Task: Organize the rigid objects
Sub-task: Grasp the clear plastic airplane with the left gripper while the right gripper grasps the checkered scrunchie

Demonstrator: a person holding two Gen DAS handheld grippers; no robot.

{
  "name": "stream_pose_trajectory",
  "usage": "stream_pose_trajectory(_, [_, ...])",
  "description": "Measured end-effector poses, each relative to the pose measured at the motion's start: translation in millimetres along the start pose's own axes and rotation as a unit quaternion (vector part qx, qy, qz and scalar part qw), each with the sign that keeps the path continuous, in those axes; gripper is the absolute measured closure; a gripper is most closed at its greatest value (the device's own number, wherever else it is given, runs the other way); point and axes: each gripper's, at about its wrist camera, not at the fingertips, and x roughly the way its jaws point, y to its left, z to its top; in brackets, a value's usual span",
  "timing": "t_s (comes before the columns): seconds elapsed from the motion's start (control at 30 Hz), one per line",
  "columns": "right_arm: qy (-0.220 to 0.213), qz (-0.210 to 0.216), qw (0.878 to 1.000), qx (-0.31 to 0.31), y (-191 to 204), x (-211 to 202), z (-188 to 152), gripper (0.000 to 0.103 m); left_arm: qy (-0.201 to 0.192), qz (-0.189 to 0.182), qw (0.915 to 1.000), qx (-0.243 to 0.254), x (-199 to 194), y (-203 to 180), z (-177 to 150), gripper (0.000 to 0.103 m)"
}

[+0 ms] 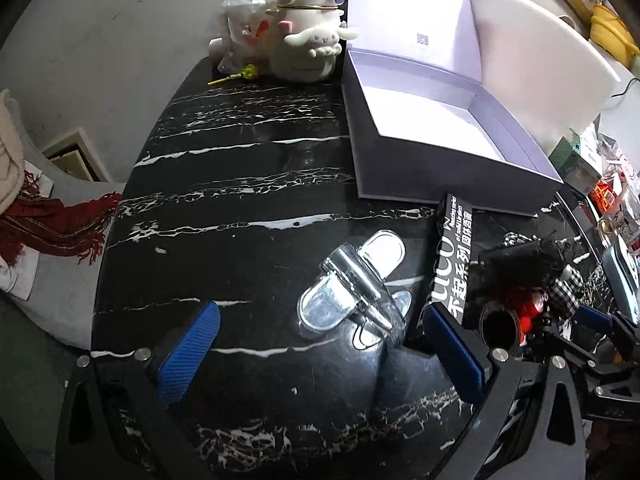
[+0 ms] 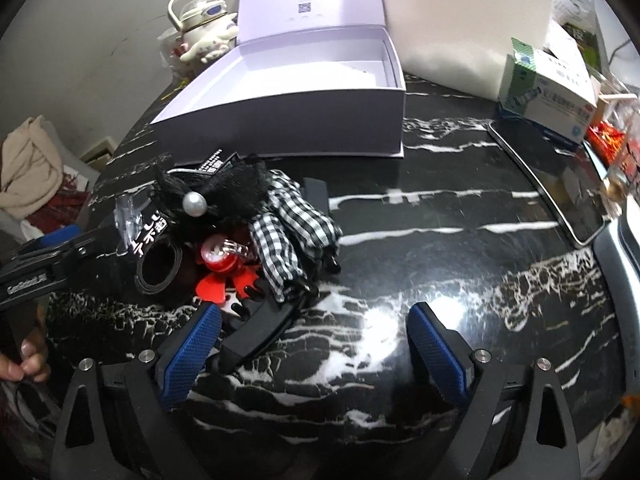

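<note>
A clear plastic clip point(image 1: 356, 292) lies on the black marble table point(image 1: 240, 200), between the fingers of my left gripper point(image 1: 320, 340), which is open and empty. A black box with white lettering point(image 1: 452, 256) lies to its right, also in the right wrist view point(image 2: 150, 236). Beside it is a pile: a black-and-white checked bow clip point(image 2: 288, 224), a red hair claw point(image 2: 224, 272), a black ring point(image 2: 158, 266). An open lavender box point(image 1: 432, 120) point(image 2: 304, 92) stands behind, empty inside. My right gripper point(image 2: 316, 340) is open, its left finger next to a black hair claw point(image 2: 260, 324).
A white cartoon-dog kettle point(image 1: 308, 40) and a yellow lollipop point(image 1: 240, 74) stand at the table's far left. Medicine boxes point(image 2: 548, 92), a phone point(image 2: 552, 184) and red snack packs point(image 2: 608, 136) sit at the right. A white cushion point(image 2: 460, 20) stands behind the box.
</note>
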Motion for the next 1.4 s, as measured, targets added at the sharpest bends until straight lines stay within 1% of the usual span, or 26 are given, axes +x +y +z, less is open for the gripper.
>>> stream_pose_trajectory(0.07, [-0.001,0.003,1.000,-0.001,-1,0,1,0.014,-0.002,0.002,1.0000,0.003,2,-1,2,0.000])
stream_pose_trajectory(0.2, [-0.005,0.005,1.000,0.001,-5,-2,0,0.021,-0.001,0.013,0.9998,0.015,8,-5,4,0.000])
stream_pose_trajectory(0.23, [-0.006,0.001,1.000,0.000,-6,-3,-1,0.025,-0.001,0.017,0.9997,0.018,9,-6,4,0.000])
stream_pose_trajectory(0.3, [-0.005,-0.005,1.000,-0.002,-8,-4,-2,0.026,-0.002,0.022,0.9996,0.020,9,-6,4,0.000])
stream_pose_trajectory(0.47, [-0.004,-0.007,1.000,0.004,-15,-8,-5,0.026,-0.006,0.049,0.9983,0.030,10,-4,3,0.000])
stream_pose_trajectory(0.7, [-0.005,-0.020,1.000,0.001,-18,-10,-4,0.026,-0.013,0.075,0.9969,0.023,7,5,6,0.000])
stream_pose_trajectory(0.77, [-0.005,-0.021,1.000,0.000,-20,-12,-4,0.026,-0.014,0.063,0.9978,0.018,6,7,6,0.000])
stream_pose_trajectory(0.83, [-0.005,-0.021,1.000,0.001,-21,-12,-4,0.026,-0.008,0.035,0.9993,0.013,8,8,7,0.000])
stream_pose_trajectory(0.9, [-0.005,-0.021,1.000,0.001,-21,-12,-4,0.026,0.002,0.018,0.9998,0.012,14,6,8,0.000])
stream_pose_trajectory(1.03, [-0.004,-0.021,1.000,0.001,-21,-12,-4,0.026,0.028,0.002,0.9996,0.008,27,1,7,0.000])
stream_pose_trajectory(1.07, [-0.004,-0.022,1.000,0.001,-21,-12,-3,0.026,0.025,0.005,0.9996,0.008,28,-1,7,0.000])
stream_pose_trajectory(1.1, [-0.005,-0.022,1.000,0.002,-22,-12,-3,0.026,0.023,0.010,0.9996,0.009,29,-3,7,0.003])
stream_pose_trajectory(1.17, [-0.005,-0.024,1.000,0.005,-23,-12,-3,0.026,0.015,0.020,0.9996,0.012,29,-6,8,0.012])
stream_pose_trajectory(1.23, [-0.006,-0.023,1.000,0.006,-23,-12,-3,0.026,0.009,0.031,0.9993,0.019,28,-11,10,0.025])
stream_pose_trajectory(1.3, [-0.006,-0.021,1.000,0.007,-24,-12,-3,0.026,0.002,0.027,0.9994,0.023,27,-15,9,0.036])
stream_pose_trajectory(1.4, [-0.007,-0.018,1.000,0.009,-25,-12,-4,0.026,0.001,0.024,0.9994,0.027,27,-18,9,0.036])
